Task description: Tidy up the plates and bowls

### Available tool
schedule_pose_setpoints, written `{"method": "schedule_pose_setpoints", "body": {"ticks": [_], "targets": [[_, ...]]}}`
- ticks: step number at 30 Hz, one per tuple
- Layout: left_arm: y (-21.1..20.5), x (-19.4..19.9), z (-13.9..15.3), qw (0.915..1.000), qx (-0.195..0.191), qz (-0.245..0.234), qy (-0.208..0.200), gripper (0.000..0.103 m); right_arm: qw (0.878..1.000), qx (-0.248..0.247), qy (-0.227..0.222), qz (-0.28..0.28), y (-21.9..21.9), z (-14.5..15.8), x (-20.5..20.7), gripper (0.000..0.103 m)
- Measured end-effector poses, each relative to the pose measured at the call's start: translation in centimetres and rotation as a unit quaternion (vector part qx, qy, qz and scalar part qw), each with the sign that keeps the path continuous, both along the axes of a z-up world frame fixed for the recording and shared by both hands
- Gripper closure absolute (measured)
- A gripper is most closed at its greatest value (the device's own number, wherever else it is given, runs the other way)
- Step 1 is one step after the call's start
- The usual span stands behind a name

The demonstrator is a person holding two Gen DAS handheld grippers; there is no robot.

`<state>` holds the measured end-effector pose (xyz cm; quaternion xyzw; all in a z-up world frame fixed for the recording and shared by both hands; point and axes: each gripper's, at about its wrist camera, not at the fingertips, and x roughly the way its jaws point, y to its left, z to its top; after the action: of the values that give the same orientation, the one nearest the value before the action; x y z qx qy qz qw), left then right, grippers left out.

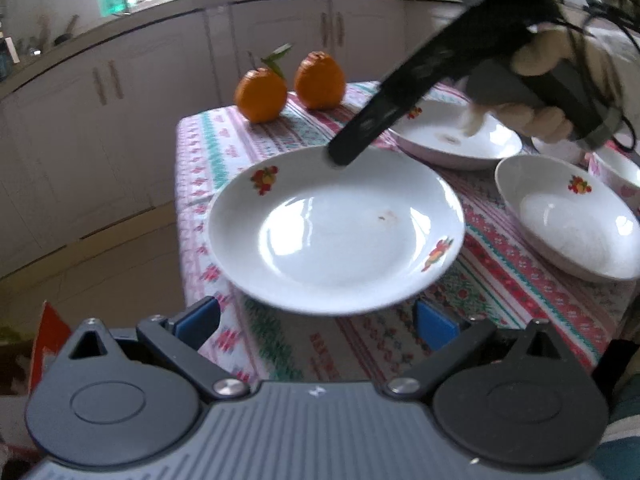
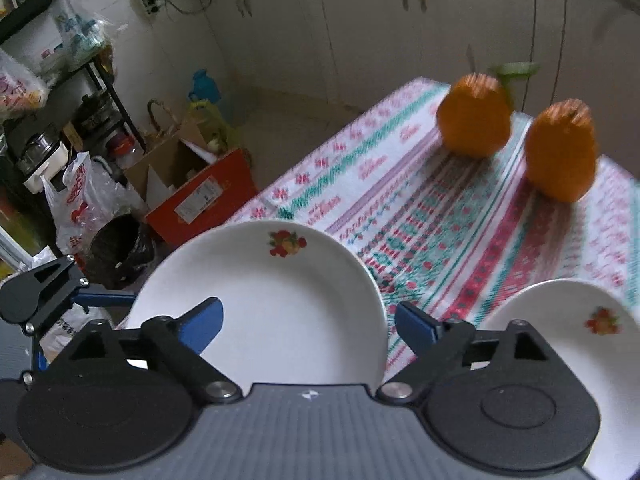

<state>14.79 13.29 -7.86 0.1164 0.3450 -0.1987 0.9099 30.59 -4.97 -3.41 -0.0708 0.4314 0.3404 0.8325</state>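
Left wrist view: left gripper [image 1: 316, 320] spread wide, holding nothing, its blue pads flanking the near rim of the large plate [image 1: 336, 228] on the patterned tablecloth [image 1: 500, 272]; two oranges [image 1: 290, 86] beyond the plate; a second plate [image 1: 456, 136] and a bowl [image 1: 568, 216] to the plate's right; right gripper [image 1: 340, 156] reaches over its far rim — state cannot be told here. Right wrist view: right gripper [image 2: 308, 324] open, empty, above the same plate [image 2: 280, 300]; oranges [image 2: 516, 140] beyond it.
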Motion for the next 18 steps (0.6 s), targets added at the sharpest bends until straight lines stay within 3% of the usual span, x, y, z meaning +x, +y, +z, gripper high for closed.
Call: {"method": "schedule_pose_setpoints", "body": {"ticks": [4,8,13,18], "targets": [[-0.2,-2.9,1.7,0.9997,-0.02,0.007,-0.01,0.001,0.998,0.012,-0.064,-0.005,-2.6,3.3,-5.0,0.0],[-2.2,-5.1,2.3,0.9994,-0.029,-0.016,-0.013,0.001,0.995,0.01,-0.1,-0.02,-5.6,4.6,-10.5,0.0],[-5.6,-6.6,2.1,0.9977,-0.035,-0.056,-0.015,0.001,0.993,-0.009,-0.102,-0.06,-9.5,3.8,-15.6,0.0],[-9.3,-7.5,1.0,0.9948,-0.034,-0.096,-0.007,0.001,0.99,-0.027,-0.094,-0.099,-13.2,2.6,-17.8,0.0]]}}
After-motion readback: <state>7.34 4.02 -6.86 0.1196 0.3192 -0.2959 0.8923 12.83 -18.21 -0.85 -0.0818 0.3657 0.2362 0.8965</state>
